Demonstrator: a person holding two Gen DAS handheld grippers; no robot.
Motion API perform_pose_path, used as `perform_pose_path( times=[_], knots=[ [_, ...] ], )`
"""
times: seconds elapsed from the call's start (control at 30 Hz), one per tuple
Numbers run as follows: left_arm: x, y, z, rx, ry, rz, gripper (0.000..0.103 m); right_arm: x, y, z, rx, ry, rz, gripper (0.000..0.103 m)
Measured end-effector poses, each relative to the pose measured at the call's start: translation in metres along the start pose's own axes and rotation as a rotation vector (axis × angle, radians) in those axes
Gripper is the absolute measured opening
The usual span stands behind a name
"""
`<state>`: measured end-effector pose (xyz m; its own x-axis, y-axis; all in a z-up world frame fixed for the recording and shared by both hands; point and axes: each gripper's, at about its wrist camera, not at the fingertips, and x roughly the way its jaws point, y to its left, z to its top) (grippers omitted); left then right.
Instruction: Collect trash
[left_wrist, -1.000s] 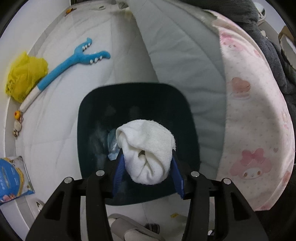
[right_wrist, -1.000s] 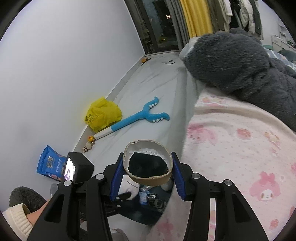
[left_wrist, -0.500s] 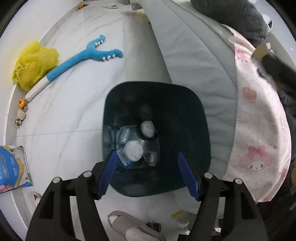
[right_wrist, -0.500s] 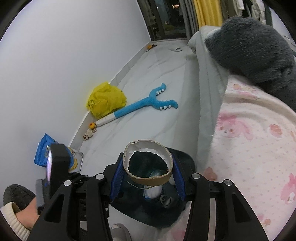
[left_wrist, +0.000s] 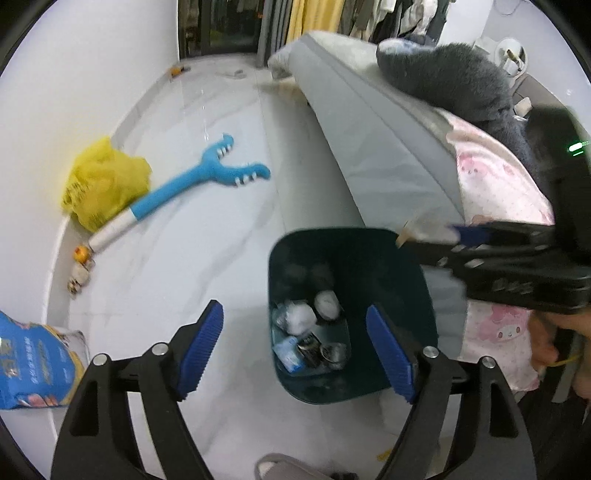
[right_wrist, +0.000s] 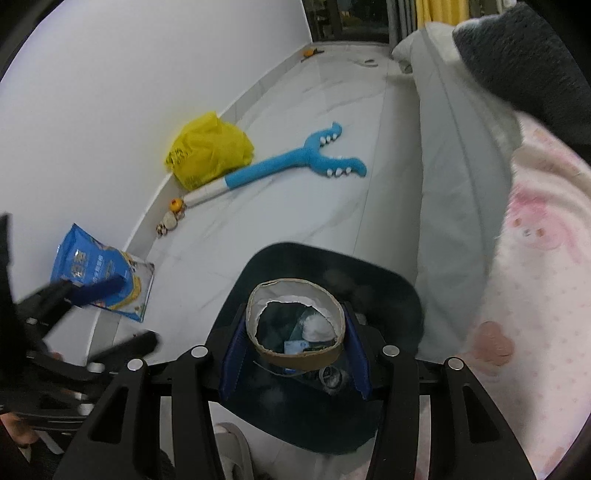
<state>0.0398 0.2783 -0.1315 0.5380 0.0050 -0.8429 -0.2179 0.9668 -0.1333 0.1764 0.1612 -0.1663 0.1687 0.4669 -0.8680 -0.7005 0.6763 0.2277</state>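
Right wrist: torn cardboard ring (right_wrist: 295, 325) over dark, round-cornered bin (right_wrist: 388, 291).

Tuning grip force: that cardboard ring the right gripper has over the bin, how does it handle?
The cardboard ring is a thin hollow band, so probably light and easily crushed. Its oval shape between the right gripper fingers hints it already flexes. Once released it should drop into the bin.

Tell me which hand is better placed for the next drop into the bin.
Right. The right gripper is shut on the cardboard ring, held directly above the open bin. The left gripper has open, empty jaws, so it has nothing to drop.
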Motion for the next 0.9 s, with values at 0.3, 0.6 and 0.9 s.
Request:
perform_pose_path(
  times=[0.3,0.6,0.9],
  knots=[
    [-0.052,0.005,0.008,0.025,-0.17,0.044,0.082,0.035,0.01,-0.009,-0.028,0.087,-0.03,0.05],
    [-0.099,0.003,0.018,-0.003,-0.293,0.024,0.09,0.045,0.009,-0.017,-0.022,0.114,-0.034,0.069],
    [-0.134,-0.014,0.026,-0.017,-0.41,0.045,0.095,0.016,0.012,-0.018,-0.058,0.031,-0.039,0.087]
  ],
)
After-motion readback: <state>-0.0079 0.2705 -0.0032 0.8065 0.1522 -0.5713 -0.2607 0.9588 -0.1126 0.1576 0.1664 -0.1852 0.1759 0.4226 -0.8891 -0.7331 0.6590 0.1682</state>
